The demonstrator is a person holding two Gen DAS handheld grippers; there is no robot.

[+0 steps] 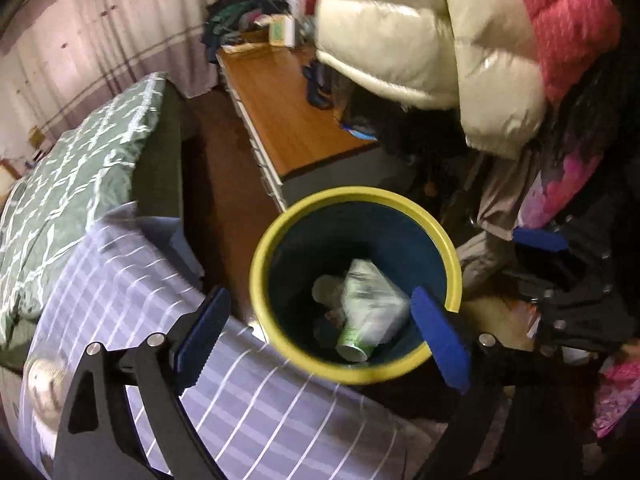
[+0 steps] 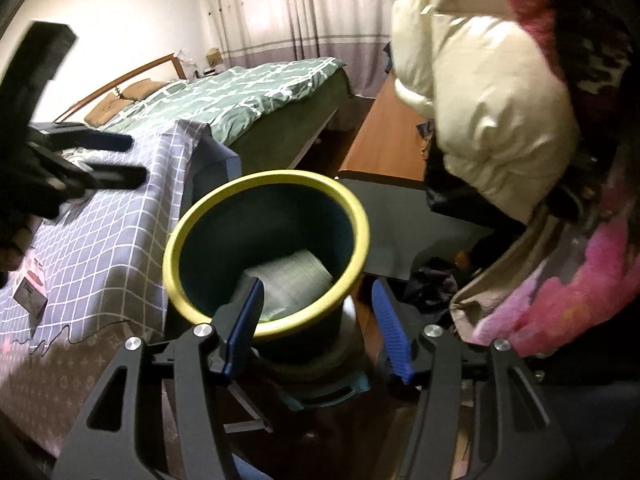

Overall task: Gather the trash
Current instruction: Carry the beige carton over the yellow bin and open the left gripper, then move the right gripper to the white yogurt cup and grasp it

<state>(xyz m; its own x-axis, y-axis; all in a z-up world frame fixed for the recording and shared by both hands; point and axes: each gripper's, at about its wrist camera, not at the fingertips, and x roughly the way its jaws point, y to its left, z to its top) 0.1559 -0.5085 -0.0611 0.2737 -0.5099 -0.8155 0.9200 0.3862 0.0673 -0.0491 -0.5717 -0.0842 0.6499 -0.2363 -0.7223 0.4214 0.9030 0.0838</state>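
A dark blue trash bin with a yellow rim (image 1: 264, 248) stands on the floor beside the bed. Inside it lie a green can (image 1: 352, 344) and a crumpled wrapper (image 1: 372, 296). My left gripper (image 1: 324, 332) is open and empty, just above the bin's near rim. In the right wrist view the bin's rim (image 2: 360, 216) sits just beyond my right gripper (image 2: 316, 320), which is open and empty; a ribbed wrapper (image 2: 296, 276) shows inside. The left gripper (image 2: 116, 160) also shows at the left of that view, over the bed.
A bed with a grey checked sheet (image 1: 248, 412) and a green quilt (image 1: 72, 168) lies to the left. A wooden desk (image 1: 280, 108) stands behind the bin. A cream puffer jacket (image 1: 432, 40) and pink clothes (image 1: 568, 20) hang close on the right.
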